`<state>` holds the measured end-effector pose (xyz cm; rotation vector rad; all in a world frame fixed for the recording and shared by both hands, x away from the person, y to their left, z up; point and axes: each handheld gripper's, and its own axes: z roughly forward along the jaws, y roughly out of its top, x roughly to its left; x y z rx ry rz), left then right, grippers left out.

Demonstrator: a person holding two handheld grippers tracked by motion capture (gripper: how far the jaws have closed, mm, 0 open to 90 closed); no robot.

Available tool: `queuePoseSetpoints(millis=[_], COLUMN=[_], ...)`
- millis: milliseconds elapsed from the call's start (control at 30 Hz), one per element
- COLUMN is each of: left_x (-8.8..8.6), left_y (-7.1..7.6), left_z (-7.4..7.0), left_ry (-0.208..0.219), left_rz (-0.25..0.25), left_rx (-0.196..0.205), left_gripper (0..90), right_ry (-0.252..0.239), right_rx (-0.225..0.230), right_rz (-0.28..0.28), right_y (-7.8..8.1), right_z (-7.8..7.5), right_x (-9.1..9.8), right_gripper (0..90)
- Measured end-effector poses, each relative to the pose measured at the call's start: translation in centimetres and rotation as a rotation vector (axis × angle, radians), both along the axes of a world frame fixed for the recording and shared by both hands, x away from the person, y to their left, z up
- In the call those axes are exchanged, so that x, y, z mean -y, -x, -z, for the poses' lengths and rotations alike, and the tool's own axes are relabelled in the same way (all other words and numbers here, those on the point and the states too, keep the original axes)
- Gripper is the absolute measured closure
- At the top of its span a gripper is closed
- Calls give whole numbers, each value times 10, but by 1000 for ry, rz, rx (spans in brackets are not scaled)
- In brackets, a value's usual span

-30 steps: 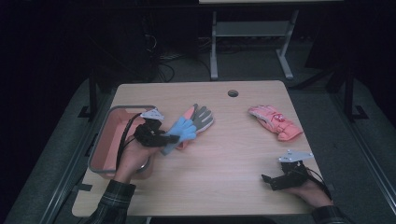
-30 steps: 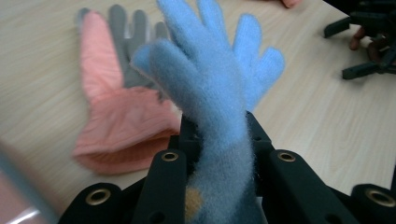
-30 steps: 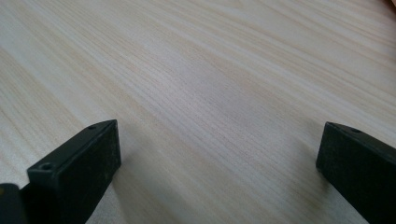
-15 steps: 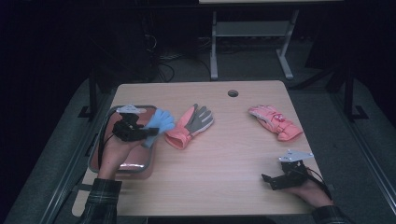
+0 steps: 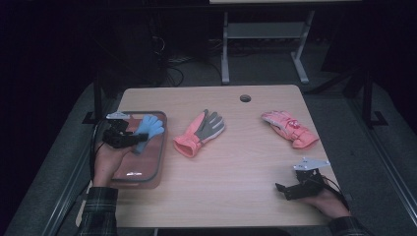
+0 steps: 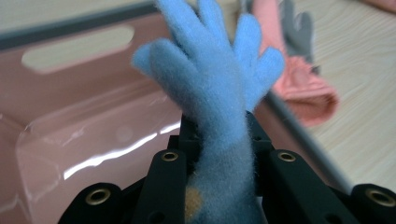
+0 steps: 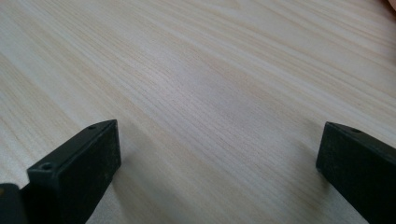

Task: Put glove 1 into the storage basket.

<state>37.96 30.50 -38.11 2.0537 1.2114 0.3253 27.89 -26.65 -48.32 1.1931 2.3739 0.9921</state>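
blue glove pinched over the tray, right side idle

the left gripper (image 5: 129, 138) pinches the blue glove (image 5: 147, 129) by its cuff, jaws pressed onto it, above the pink tray (image 5: 158, 162) at the table's (image 5: 236, 187) left edge. just beyond the tray's right rim lies the salmon and grey glove (image 5: 199, 133). the pink glove (image 5: 289, 128) sits near the far right edge. the right gripper (image 5: 287, 191) rests low near the front right corner, jaws spread wide over bare wood, with open tabletop between it and the gloves.

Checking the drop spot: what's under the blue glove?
The pink tray lies under the blue glove, which the left hand-held gripper holds. The glove hides part of its floor.
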Motion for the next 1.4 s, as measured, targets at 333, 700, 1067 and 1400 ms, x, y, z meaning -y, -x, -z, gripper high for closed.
queuePoseSetpoints(millis=[333, 700, 1067, 1400], left_x=[-6, -5, -7, -9], left_y=[-20, -31, -35, -23], left_z=[27, 46, 54, 26], left_ry=[-30, -67, -110, -46], left_rz=[-31, -24, -77, -76], left_rx=[-60, -143, -169, -67], left_gripper=[745, 697, 279, 159], right_ry=[0, 0, 0, 0], right_rx=[0, 0, 1, 0], right_rz=[0, 0, 2, 2], right_y=[0, 0, 0, 0], right_z=[0, 0, 0, 0], right_x=[0, 0, 0, 0], right_gripper=[0, 0, 0, 0])
